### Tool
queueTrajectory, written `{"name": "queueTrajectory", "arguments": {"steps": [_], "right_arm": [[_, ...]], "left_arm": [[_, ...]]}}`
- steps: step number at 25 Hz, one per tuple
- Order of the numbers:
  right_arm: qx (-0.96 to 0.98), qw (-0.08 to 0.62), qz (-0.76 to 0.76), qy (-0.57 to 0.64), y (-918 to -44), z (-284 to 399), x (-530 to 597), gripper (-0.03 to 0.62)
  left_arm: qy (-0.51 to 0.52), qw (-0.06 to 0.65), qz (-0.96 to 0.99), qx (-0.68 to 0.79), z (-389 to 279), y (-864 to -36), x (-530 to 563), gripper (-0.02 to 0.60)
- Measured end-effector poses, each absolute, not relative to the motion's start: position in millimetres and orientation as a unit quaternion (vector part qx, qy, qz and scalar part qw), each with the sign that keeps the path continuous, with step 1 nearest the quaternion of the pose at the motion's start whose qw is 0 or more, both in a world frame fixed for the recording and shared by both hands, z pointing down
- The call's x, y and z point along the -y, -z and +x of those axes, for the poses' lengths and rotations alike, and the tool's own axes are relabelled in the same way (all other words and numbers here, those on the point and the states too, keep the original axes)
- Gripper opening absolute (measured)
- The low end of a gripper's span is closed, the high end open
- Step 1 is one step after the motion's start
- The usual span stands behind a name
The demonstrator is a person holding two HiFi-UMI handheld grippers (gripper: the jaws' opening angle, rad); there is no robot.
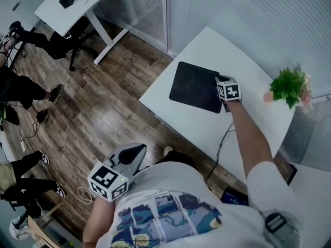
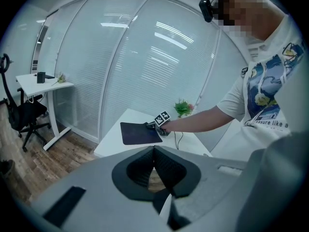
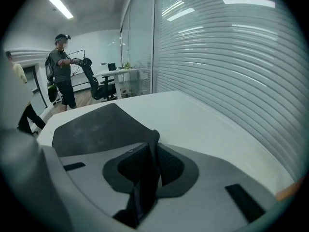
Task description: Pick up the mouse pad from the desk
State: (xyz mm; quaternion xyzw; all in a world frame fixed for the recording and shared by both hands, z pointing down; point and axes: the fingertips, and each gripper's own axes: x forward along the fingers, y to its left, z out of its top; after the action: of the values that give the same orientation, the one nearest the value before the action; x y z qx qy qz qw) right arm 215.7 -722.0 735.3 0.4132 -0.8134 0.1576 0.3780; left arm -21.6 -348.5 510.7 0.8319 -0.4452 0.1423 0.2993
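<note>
Counted across the views:

- 1 mouse pad [image 1: 195, 86].
- 2 tongs, the left tongs [image 2: 154, 164] and the right tongs [image 3: 153, 146].
- 2 marker cubes, the left cube [image 1: 109, 181] and the right cube [image 1: 228, 91].
- 2 white tables, the near table [image 1: 207, 125] and the far table [image 1: 59, 15].
- 1 potted plant [image 1: 288, 86] on the near table.
- 1 dark box [image 1: 66, 0] on the far table.
- 1 office chair [image 2: 21, 112].
- 1 dark cable [image 1: 221, 144] hanging off the near table's edge.
- 1 white cable [image 1: 83, 193] on the floor.
- At least 3 people: 1 wearer [image 1: 170, 211] holding both tongs, and at least 2 bystanders, the first bystander [image 1: 23, 89] and the second bystander [image 1: 25, 182], at the left edge of the head view.
</note>
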Motion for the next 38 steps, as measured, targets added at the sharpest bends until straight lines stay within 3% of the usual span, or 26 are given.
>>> {"name": "queueTrajectory", "arguments": {"steps": [14, 38], "right_arm": [[0.826, 0.342, 0.427, -0.136, -680.5, 195.5, 700.0, 0.035], [0.857, 0.29, 0.42, -0.071, -506.1, 128.8, 570.6, 0.029]], "left_arm": [[-0.125, 0.291, 0.835, 0.451, -38.1, -498.8, 310.1, 0.002], [-0.089, 0.24, 0.856, 0.449, -89.7, -460.7, 157.6, 0.002]]}}
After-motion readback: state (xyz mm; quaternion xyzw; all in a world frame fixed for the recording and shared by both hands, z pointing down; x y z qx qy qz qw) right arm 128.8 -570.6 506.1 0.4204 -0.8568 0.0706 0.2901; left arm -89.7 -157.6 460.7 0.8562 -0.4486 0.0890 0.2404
